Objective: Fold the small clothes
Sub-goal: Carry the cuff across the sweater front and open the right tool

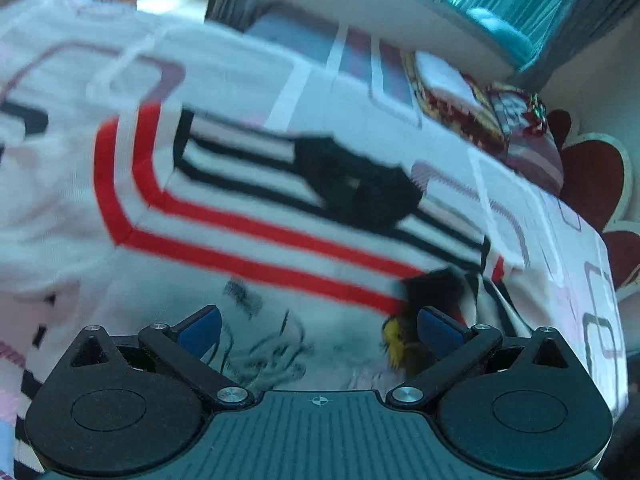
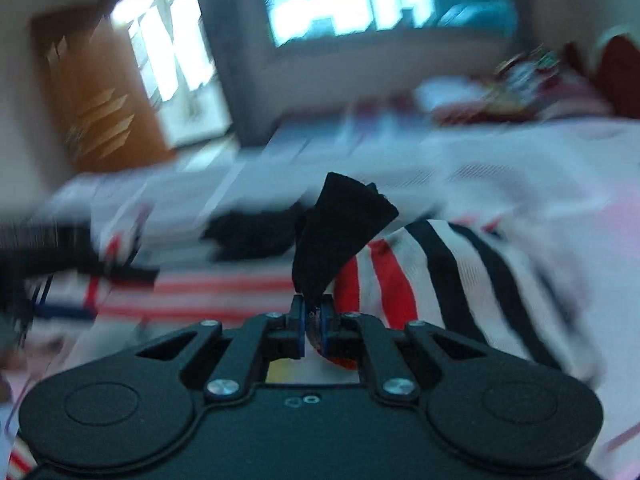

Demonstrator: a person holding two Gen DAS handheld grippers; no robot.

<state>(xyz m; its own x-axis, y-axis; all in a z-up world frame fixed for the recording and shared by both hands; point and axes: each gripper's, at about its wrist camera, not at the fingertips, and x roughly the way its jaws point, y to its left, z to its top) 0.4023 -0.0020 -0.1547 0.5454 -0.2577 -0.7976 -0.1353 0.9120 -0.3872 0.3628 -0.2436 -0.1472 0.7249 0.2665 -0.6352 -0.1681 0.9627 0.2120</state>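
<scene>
here, striped garment (image 1: pixel 256 216) lengthwise left-right, right gripper (image 2: pixel 314 312) pinching

Ahead of both tools: a bed (image 1: pixel 568 240) under a white cover printed with pale pink and grey rounded rectangles. Spread directly on the cover, just past the left tool's fingers, a small white garment (image 1: pixel 256 216) with red and black stripes and a black collar. Farther off, toward the right of the left tool, a folded red and yellow patterned blanket (image 1: pixel 480 120) lying on the cover.
</scene>
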